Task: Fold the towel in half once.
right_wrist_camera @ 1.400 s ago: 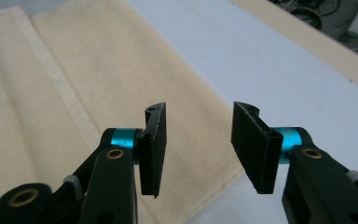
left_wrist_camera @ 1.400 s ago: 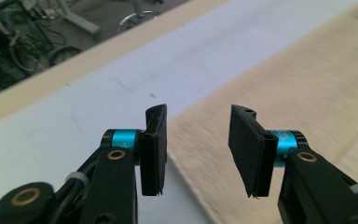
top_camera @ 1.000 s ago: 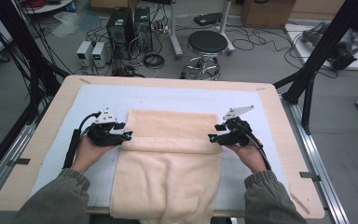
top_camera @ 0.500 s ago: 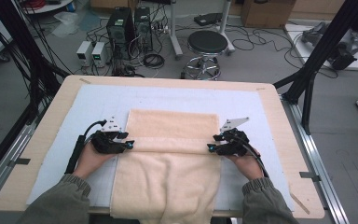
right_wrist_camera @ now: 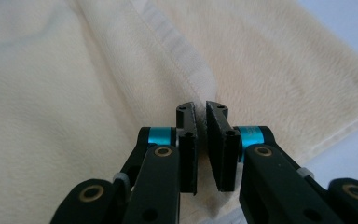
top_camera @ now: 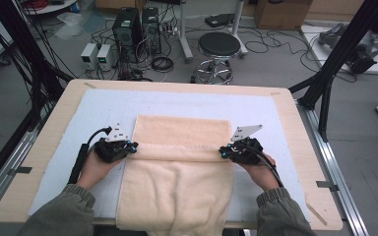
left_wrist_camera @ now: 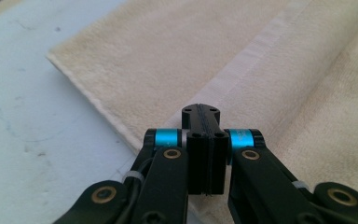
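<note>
One towel [top_camera: 177, 177], long axis running toward person, near end overhanging table [top_camera: 44, 147].

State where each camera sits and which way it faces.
High view: above the person's side, looking forward and down on the table; forearms, hands, left gripper and right gripper show.
Left gripper view: on that gripper, looking along shut jaws at the towel.
Right gripper view: on that gripper, jaws nearly shut over the fold.
All share the towel.
</note>
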Demonstrator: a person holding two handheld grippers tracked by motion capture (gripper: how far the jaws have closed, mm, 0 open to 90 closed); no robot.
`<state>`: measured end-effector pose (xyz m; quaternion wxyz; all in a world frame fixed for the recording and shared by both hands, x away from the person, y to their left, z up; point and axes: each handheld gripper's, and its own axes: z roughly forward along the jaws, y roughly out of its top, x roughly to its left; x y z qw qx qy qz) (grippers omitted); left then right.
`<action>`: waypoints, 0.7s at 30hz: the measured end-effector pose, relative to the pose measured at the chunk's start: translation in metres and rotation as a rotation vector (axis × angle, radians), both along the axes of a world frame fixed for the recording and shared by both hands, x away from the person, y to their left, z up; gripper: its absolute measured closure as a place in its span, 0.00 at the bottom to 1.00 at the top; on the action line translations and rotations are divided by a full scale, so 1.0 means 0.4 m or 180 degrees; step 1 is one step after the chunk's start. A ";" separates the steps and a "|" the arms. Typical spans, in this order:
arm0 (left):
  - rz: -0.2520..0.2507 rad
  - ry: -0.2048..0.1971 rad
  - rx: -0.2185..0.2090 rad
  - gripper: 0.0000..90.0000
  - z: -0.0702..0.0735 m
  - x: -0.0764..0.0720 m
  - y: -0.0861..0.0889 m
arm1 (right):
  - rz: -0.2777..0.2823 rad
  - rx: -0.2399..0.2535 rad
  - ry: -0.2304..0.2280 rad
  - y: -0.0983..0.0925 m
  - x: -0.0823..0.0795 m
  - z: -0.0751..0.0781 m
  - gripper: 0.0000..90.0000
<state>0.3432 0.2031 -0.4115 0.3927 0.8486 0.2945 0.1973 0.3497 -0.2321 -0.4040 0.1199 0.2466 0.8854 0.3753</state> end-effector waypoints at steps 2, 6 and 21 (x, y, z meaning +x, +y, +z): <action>-0.0009 -0.0039 -0.0058 0.99 0.014 -0.009 0.010 | 0.0022 0.0088 -0.0039 -0.007 -0.012 0.017 0.92; -0.0107 -0.0047 -0.0051 0.99 0.022 -0.022 0.009 | 0.0107 0.0059 -0.0047 -0.007 -0.035 0.029 0.92; -0.0231 -0.0339 -0.0190 1.00 0.086 -0.221 0.094 | 0.0504 0.0226 -0.0167 -0.032 -0.226 0.088 0.91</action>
